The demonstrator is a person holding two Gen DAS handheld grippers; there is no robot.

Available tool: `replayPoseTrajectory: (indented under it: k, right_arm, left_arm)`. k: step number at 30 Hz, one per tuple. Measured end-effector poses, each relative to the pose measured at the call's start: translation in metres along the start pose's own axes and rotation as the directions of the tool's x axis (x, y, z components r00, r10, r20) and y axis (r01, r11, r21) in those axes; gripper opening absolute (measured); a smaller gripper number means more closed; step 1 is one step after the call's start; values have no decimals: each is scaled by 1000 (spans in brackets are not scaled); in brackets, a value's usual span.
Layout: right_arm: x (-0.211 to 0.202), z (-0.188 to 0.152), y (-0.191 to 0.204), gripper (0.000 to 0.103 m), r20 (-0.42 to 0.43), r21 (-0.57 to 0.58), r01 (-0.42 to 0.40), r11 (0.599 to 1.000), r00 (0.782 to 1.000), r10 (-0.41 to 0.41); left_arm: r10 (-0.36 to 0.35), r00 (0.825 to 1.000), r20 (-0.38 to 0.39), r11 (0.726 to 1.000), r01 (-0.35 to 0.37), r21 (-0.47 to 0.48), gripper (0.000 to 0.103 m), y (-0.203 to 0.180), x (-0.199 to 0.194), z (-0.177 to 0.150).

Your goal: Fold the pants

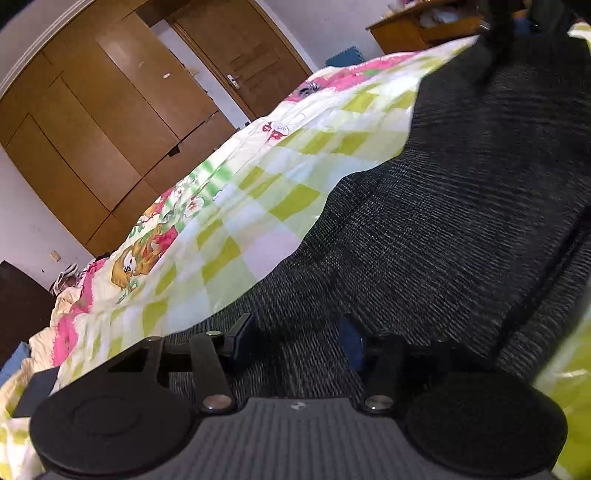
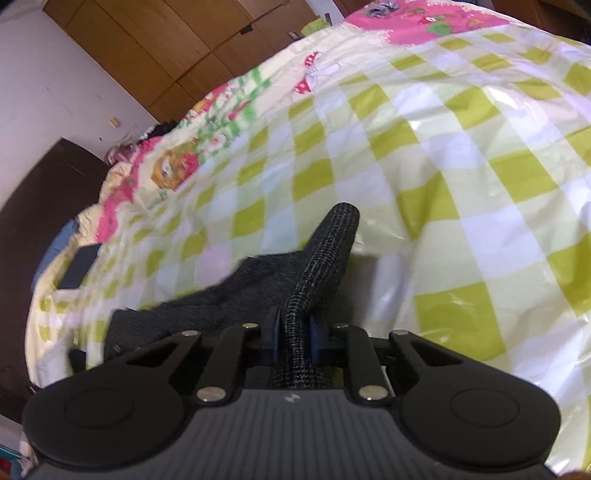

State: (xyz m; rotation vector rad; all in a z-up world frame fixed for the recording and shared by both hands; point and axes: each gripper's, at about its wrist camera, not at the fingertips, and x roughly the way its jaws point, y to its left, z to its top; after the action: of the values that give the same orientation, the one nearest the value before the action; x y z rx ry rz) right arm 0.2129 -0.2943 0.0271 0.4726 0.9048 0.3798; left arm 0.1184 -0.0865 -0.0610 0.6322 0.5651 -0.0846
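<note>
- Right gripper [image 2: 294, 334] is nearest the right wrist camera, its blue pads pinched tight on a bunched fold of the dark grey pants [image 2: 325, 254]; the cloth stands up between the fingers and ends in a rounded tip above the bedspread [image 2: 461, 155].
- Behind that raised fold, more of the pants trails down onto the bedspread, toward the dark headboard [image 2: 33, 229].
- Left gripper [image 1: 299, 338] sits low over the pants [image 1: 461, 206], its jaws held wide with woven cloth showing in the gap; whether the pads touch the cloth is hard to tell from this angle.
- From the left wrist camera, the pants spread broad and mostly flat across the bedspread [image 1: 258, 192], covering its near side.
- Green-and-white checks with pink cartoon prints cover the bedspread.
- Beyond the bedspread stand a brown wooden wardrobe [image 1: 92, 122] and a door [image 1: 243, 55].
- A wooden desk [image 1: 413, 29] stands past the far end of the pants.
</note>
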Motion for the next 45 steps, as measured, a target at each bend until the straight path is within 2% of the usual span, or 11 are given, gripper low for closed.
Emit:
replayPoseTrajectory:
  k: [7,14,21,29,30,31,34,39,41,43,45]
  right_arm:
    - [9,9,73,16,-7,-96,-45,994,999,45]
    - [59,1,158,16,-83,-199,-142,970,988,128]
    - [114,-19,208,16,-140,-156,-221,963,970,200]
    - [148,-42,252,16,-212,-185,-210,960,962,169]
    - [152,-44,255,4,-220,-168,-230,959,957,191]
    - [155,-45,261,3,-229,-157,-247,956,951,208]
    - [159,-56,291,2,-217,-274,-203,940,965,145]
    - [152,-60,297,8,-138,-384,-55,921,990,1]
    - [157,-57,295,15,-132,-380,-1,925,990,-53]
    - [168,-53,296,42,-158,-374,24,927,983,-89]
    - [179,-52,302,44,-161,-415,49,909,979,-126]
  left_arm:
    - [-75,997,21,996,76,-55,62,8,-16,-9]
    - [-164,986,35,977,167,-133,66,40,-26,-14]
    - [-84,995,46,956,94,-277,67,102,-36,-35]
    - [-28,999,24,943,34,-332,68,134,-56,-76]
    - [-25,1000,11,940,28,-340,69,137,-56,-82]
    - [-26,1000,-3,938,23,-346,71,138,-56,-86]
    - [-58,997,-54,933,34,-359,73,139,-48,-96]
    - [-59,998,-12,926,50,-375,73,140,-61,-100]
    - [-60,998,-9,925,52,-377,73,143,-65,-102]
    - [-65,998,0,920,60,-387,73,148,-70,-106]
    - [-73,997,11,911,71,-406,74,155,-76,-108]
